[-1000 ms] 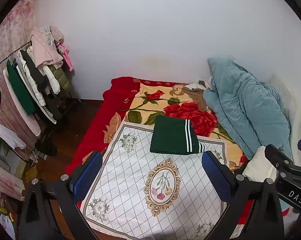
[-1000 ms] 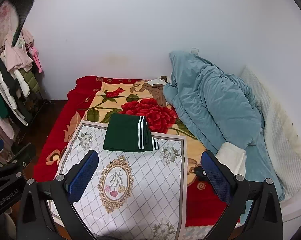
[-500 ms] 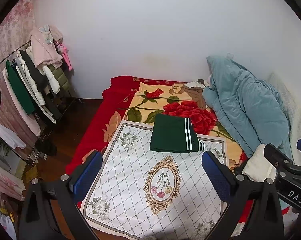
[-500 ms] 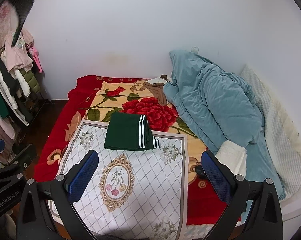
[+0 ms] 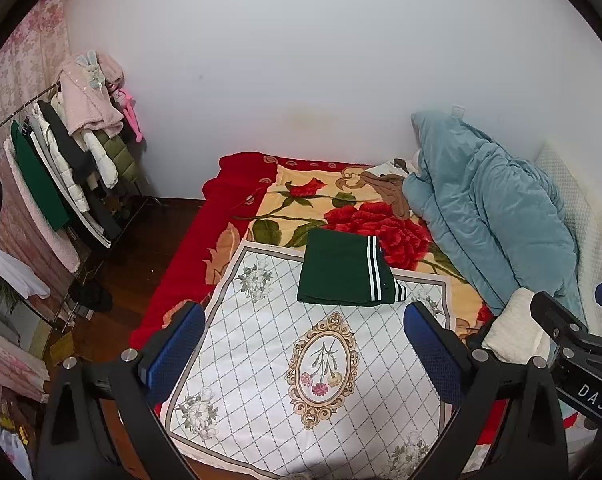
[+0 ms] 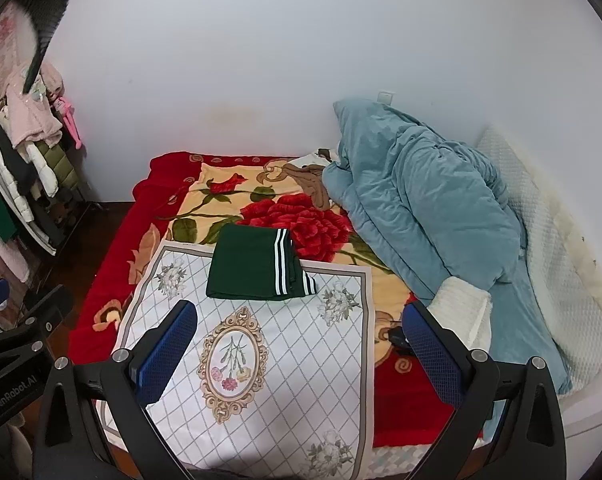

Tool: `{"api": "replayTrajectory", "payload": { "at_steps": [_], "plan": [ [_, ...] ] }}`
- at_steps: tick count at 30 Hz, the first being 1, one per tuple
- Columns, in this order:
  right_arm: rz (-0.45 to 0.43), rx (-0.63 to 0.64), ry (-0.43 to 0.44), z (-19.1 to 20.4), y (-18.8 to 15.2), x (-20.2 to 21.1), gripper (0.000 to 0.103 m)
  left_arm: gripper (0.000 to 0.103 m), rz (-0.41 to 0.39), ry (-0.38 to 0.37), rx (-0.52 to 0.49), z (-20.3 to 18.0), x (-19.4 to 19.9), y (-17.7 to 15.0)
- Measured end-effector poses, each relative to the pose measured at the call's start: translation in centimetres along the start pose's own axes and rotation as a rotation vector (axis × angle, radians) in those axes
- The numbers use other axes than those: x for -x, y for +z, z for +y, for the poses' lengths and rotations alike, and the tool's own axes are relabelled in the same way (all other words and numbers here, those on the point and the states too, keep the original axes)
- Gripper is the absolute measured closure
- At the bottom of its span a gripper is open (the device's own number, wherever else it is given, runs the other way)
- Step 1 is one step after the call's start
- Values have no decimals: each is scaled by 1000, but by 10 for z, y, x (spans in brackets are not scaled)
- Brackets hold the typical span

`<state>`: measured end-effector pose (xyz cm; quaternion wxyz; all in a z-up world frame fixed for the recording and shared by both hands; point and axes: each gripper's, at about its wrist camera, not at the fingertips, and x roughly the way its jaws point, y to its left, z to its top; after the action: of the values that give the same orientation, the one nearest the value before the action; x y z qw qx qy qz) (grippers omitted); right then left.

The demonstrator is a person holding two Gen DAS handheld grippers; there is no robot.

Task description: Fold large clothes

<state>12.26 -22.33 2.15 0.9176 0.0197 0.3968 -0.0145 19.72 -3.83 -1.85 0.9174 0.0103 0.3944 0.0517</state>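
Observation:
A dark green garment with white stripes (image 5: pixel 343 268) lies folded flat at the far end of a white diamond-pattern cloth (image 5: pixel 261 360) on the bed. It also shows in the right wrist view (image 6: pixel 253 262), on the same cloth (image 6: pixel 285 380). My left gripper (image 5: pixel 305 354) is open and empty, held well above the cloth, short of the garment. My right gripper (image 6: pixel 301 350) is open and empty too, also above the cloth and short of the garment. The right gripper's body shows at the right edge of the left wrist view (image 5: pixel 573 344).
The bed carries a red rose blanket (image 5: pixel 341 208). A blue quilt (image 5: pixel 489 216) and a white towel (image 5: pixel 513 326) lie on the right. A brown garment (image 5: pixel 389 192) lies at the far end. A loaded clothes rack (image 5: pixel 61 168) stands on the left beside wooden floor (image 5: pixel 141 248).
Both views have shifted slightly: the garment and the cloth sit a little higher in the frames. Nothing on the bed has moved, and both grippers stay open.

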Motion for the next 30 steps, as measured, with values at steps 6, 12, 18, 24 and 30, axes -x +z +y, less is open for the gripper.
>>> {"api": "replayTrajectory", "payload": {
  "at_steps": [6, 12, 18, 24, 30],
  "plan": [
    [0, 2, 1, -1, 1, 0, 0, 2, 0, -2, -4, 0, 2, -1],
    [0, 3, 0, 0, 2, 0, 0, 2, 0, -2, -6, -1, 3, -2],
    [-1, 2, 0, -1, 2, 0, 0, 2, -2, -1, -5, -1, 4, -4],
    [-3, 5, -4, 0, 2, 1, 0, 2, -2, 0, -7, 0, 4, -4],
    [-4, 8, -5, 1, 3, 3, 0, 2, -5, 2, -5, 0, 5, -4]
  ]
}}
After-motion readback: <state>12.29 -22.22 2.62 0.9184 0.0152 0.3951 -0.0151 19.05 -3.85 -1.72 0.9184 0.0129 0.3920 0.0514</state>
